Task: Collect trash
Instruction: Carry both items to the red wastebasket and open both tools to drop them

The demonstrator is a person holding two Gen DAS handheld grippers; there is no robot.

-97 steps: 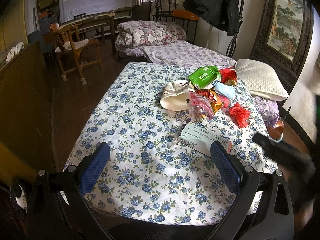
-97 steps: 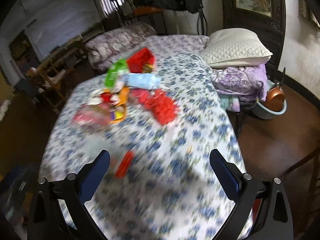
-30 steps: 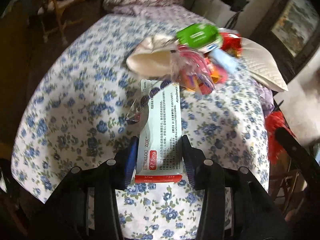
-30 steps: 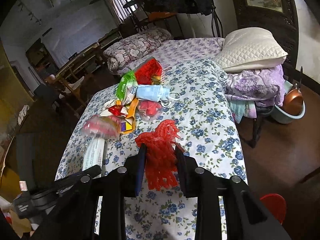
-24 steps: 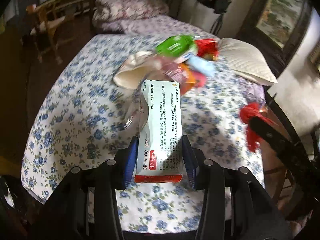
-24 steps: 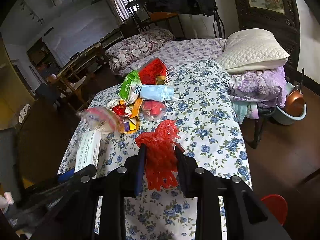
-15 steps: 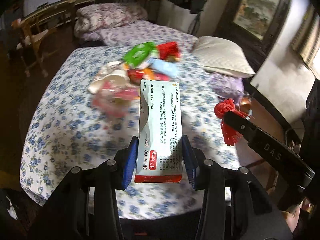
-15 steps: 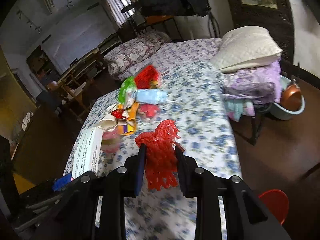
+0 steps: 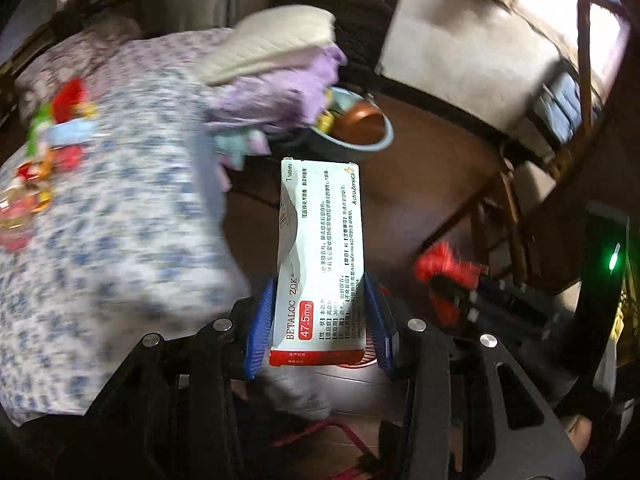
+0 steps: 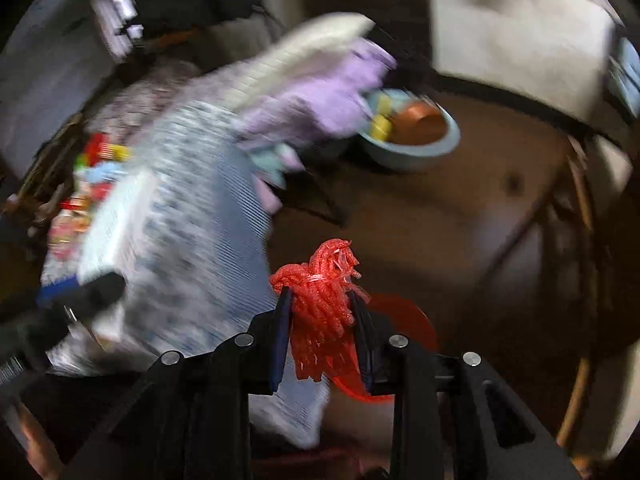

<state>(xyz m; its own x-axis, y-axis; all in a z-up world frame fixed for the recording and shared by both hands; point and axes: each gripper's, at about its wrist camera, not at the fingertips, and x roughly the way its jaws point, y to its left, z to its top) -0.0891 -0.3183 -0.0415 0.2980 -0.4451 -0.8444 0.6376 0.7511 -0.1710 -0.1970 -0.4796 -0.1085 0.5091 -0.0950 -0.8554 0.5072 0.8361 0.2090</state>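
Observation:
My left gripper (image 9: 319,308) is shut on a white and red medicine box (image 9: 320,248) and holds it in the air past the bed's corner, over the brown floor. My right gripper (image 10: 320,312) is shut on a red mesh bundle (image 10: 322,300); that bundle also shows in the left wrist view (image 9: 444,272), to the right of the box. A red basket (image 10: 404,320) sits on the floor just below and behind the bundle; its rim also peeks out under the box (image 9: 360,362). More trash (image 9: 44,148) lies on the floral bed (image 9: 112,248) at left.
A blue basin with a copper pan (image 9: 356,128) stands on the floor beside the bed (image 10: 192,216). A pillow and purple bedding (image 9: 280,64) hang over the bed's edge. A wooden chair (image 9: 516,208) stands at right. Both views are blurred by motion.
Both grippers have swung right, off the bed and out over the floor, each keeping its hold. The red basket has come into view beneath them.

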